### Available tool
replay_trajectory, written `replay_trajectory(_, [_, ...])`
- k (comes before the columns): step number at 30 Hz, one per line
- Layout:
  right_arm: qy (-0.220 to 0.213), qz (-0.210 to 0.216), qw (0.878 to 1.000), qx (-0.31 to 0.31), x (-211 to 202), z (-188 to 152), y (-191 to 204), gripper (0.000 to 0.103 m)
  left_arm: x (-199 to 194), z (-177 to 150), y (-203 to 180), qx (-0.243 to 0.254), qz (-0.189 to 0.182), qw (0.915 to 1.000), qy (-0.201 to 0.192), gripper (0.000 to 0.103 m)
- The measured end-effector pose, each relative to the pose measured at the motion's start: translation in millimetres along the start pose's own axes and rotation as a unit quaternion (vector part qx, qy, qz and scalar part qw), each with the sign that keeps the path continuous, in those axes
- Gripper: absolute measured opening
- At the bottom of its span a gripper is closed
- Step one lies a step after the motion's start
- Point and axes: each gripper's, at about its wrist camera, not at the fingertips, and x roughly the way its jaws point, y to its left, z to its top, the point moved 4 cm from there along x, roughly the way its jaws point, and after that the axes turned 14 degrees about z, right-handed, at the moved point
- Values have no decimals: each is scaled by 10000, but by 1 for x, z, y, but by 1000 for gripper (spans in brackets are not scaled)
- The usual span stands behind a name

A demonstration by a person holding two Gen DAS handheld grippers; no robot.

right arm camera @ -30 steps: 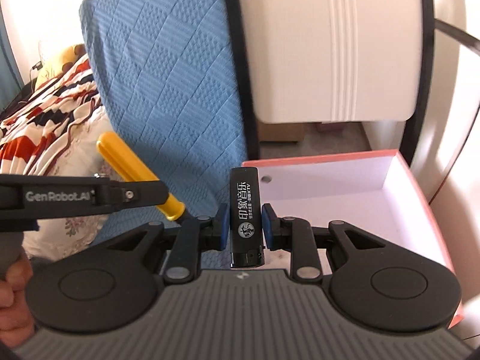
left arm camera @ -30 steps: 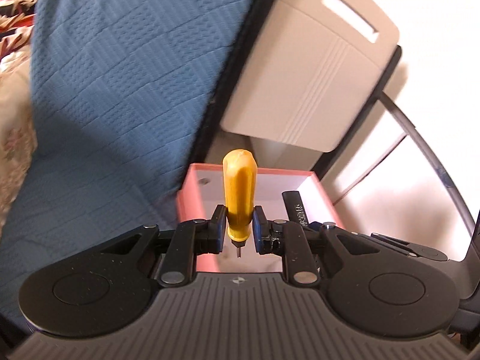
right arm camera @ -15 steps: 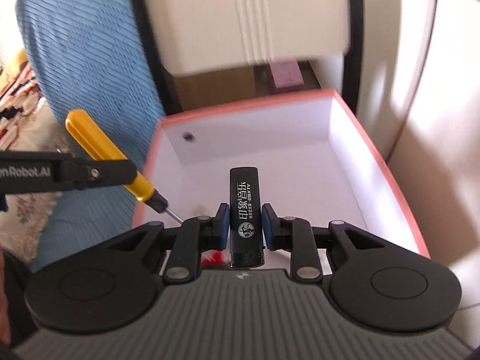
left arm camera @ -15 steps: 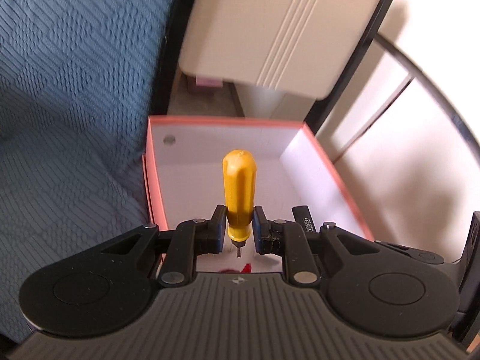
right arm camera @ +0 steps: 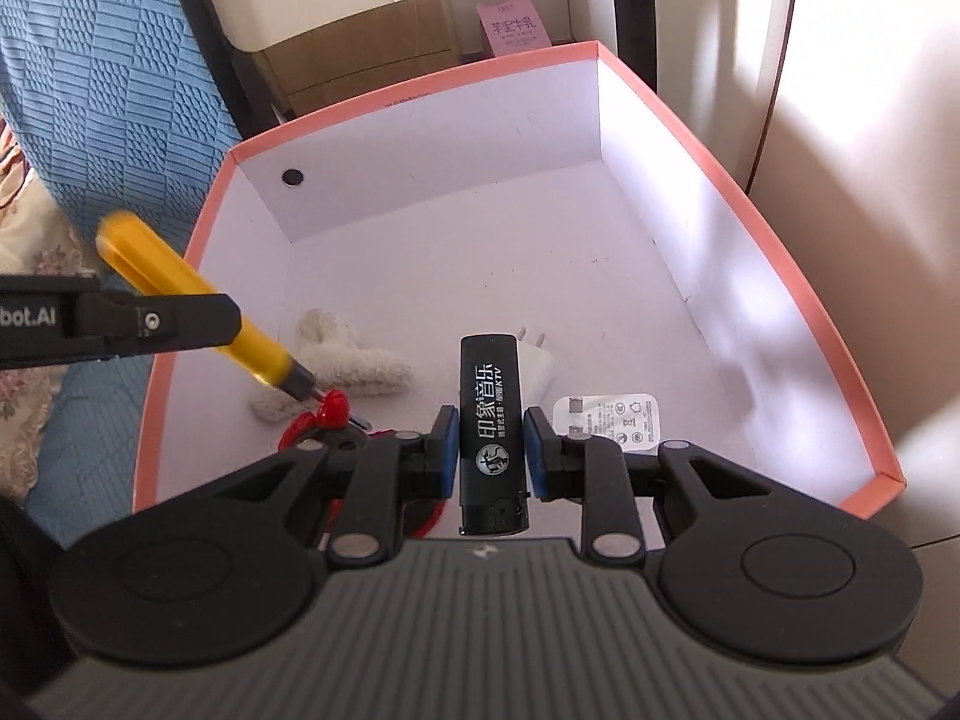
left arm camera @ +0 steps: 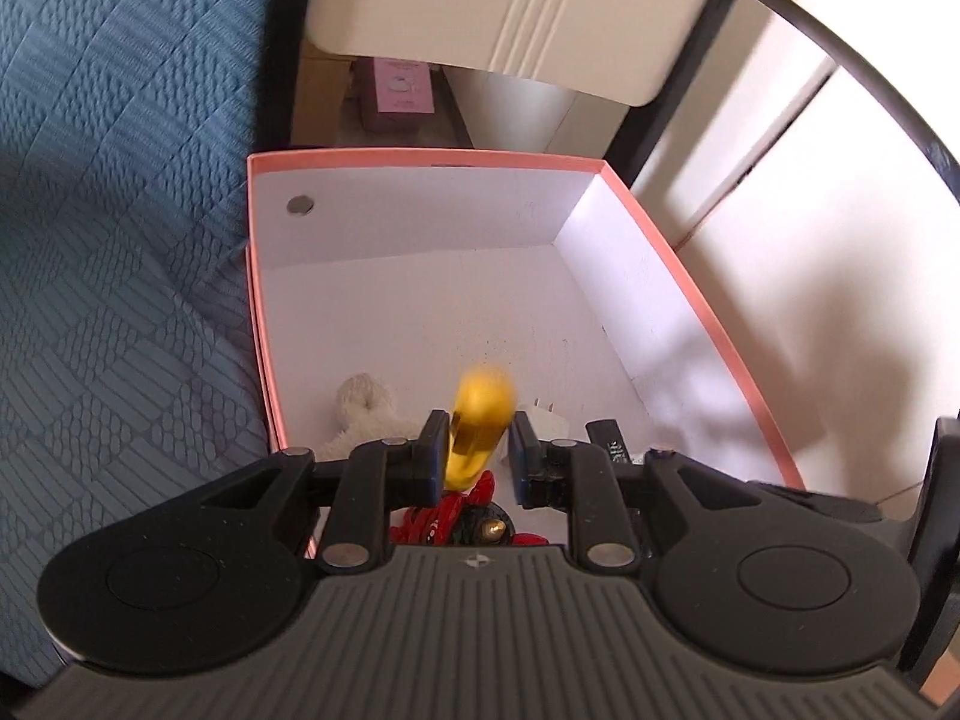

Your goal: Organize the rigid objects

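A white box with a pink rim [left arm camera: 420, 157] [right arm camera: 420, 93] lies below both grippers. My left gripper [left arm camera: 477, 450] hangs over its near left corner and its jaws are opening. The yellow-handled screwdriver [left arm camera: 480, 420] is blurred between them, against the left pad with a gap to the right pad. In the right wrist view the screwdriver [right arm camera: 180, 282] slants down, its tip at a red toy [right arm camera: 330, 414]. My right gripper [right arm camera: 492, 444] is shut on a black lighter [right arm camera: 489, 408], held upright over the box's near middle.
In the box lie a white plush piece [right arm camera: 342, 360], the red toy [left arm camera: 456, 516] and a white charger plug [right arm camera: 606, 420]. A blue quilted cover [left arm camera: 120, 240] borders the box on the left. A beige chair [left arm camera: 510, 6] stands behind, and a pale wall is to the right.
Both grippers have come down over the box, and its contents are now in view. The left jaws have parted and the screwdriver has slipped lower between them. The lighter stays gripped.
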Motion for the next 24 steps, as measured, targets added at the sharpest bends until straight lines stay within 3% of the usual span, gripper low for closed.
replay_trajectory(1, [-11,-3,10000,2,0,1,0,28,-1,0,1,-25,51,10000,-37,42])
replay_trajectory(3, [23,-86,9999,49,0,3,-3,28,-5,1,3,-73,113,9999,-93,52])
replay_trajectory(10, [-244,5,9996,102,-21,17,3,28,-30,11,15,-192,64,9992,-358,52])
replay_trajectory(18, [-892,61,9958,-200,-78,48,41,28,-88,21,31,-218,-53,9962,-836,52])
replay_trajectory(24, [-1276,84,9914,-278,-121,54,71,28,-134,14,46,-95,-92,9941,-1074,52])
